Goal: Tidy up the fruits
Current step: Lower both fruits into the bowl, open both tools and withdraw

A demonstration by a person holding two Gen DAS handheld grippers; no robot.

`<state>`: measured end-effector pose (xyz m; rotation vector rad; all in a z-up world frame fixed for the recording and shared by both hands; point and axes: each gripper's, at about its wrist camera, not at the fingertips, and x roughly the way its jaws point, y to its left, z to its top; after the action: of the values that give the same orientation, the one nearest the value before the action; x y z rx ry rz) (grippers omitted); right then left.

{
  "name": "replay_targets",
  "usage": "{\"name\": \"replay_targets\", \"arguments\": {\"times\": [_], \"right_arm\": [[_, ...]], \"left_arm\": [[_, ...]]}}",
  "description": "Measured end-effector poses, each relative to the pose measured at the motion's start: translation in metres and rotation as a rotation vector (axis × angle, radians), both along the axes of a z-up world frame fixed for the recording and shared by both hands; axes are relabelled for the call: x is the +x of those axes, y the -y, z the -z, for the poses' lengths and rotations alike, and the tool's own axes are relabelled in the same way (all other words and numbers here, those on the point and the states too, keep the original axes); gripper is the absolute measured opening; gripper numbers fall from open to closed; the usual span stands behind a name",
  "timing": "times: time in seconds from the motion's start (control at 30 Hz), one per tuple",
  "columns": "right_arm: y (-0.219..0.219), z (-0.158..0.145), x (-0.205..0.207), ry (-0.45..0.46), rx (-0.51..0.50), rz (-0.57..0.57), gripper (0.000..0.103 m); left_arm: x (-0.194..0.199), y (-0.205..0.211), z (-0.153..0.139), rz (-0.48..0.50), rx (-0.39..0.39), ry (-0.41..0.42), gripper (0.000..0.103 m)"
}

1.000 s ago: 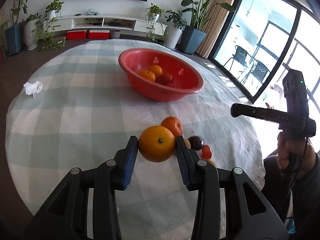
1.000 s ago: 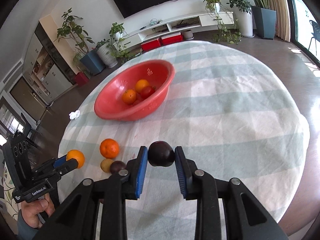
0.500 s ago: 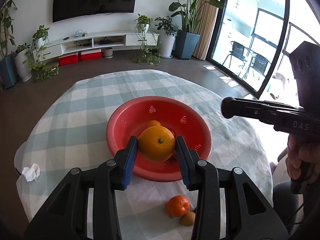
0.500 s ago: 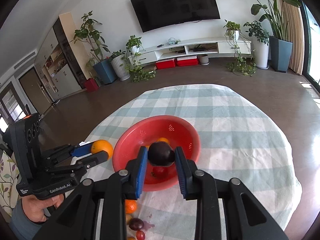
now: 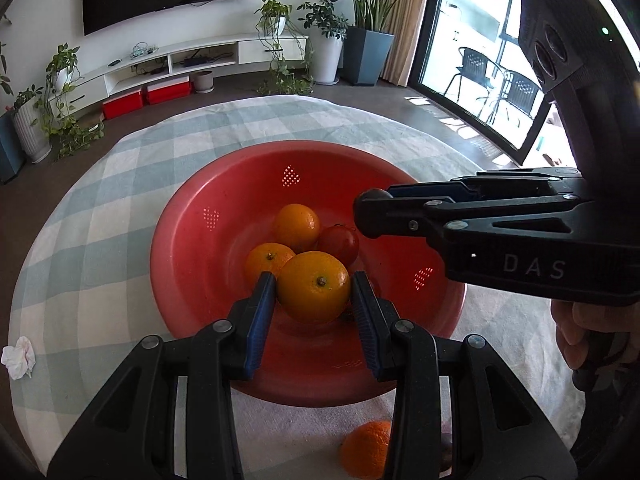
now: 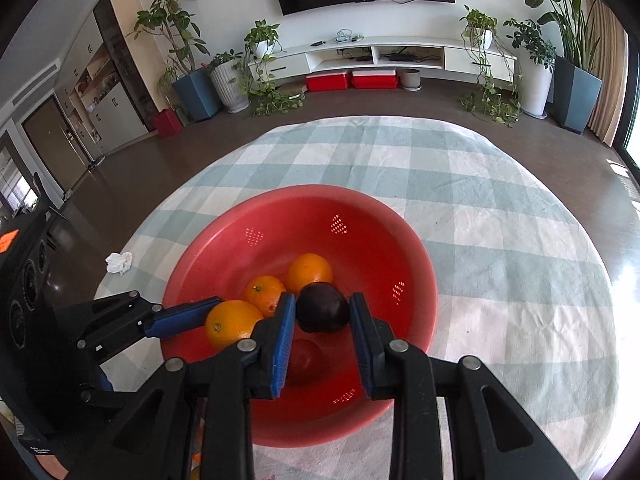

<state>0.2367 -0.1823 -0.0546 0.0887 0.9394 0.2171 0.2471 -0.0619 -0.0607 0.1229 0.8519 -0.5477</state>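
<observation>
Left wrist: right gripper [image 5: 374, 212] overhangs red bowl [image 5: 192, 240].

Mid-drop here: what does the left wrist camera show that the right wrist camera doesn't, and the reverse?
Only the left wrist view: a loose orange fruit on the checked tablecloth near the camera, and a red tomato in the bowl.

Only the right wrist view: the dark round plum clamped in the right gripper.

Both: the red perforated plastic bowl with two oranges inside, the left gripper holding a large orange over it, and a crumpled white tissue.
</observation>
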Motion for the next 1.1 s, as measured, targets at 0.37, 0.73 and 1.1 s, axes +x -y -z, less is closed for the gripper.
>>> {"name": "replay_targets", "arguments": {"times": [0.37, 0.73, 1.1], "right_arm": [[-0.009, 0.011, 0.006, 0.001, -0.104, -0.017, 0.031], [-0.011, 0.010, 0.002, 0.004, -0.131, -0.014, 0.031], [-0.010, 0.003, -0.008, 0.012, -0.129, 0.004, 0.044]], "left_arm": [[-0.002, 0.008, 0.009, 0.016, 0.043, 0.046, 0.037], [-0.009, 0.007, 0.005, 0.017, 0.022, 0.067, 0.061], [-0.018, -0.008, -0.010, -0.024, -0.030, 0.086, 0.066]]}}
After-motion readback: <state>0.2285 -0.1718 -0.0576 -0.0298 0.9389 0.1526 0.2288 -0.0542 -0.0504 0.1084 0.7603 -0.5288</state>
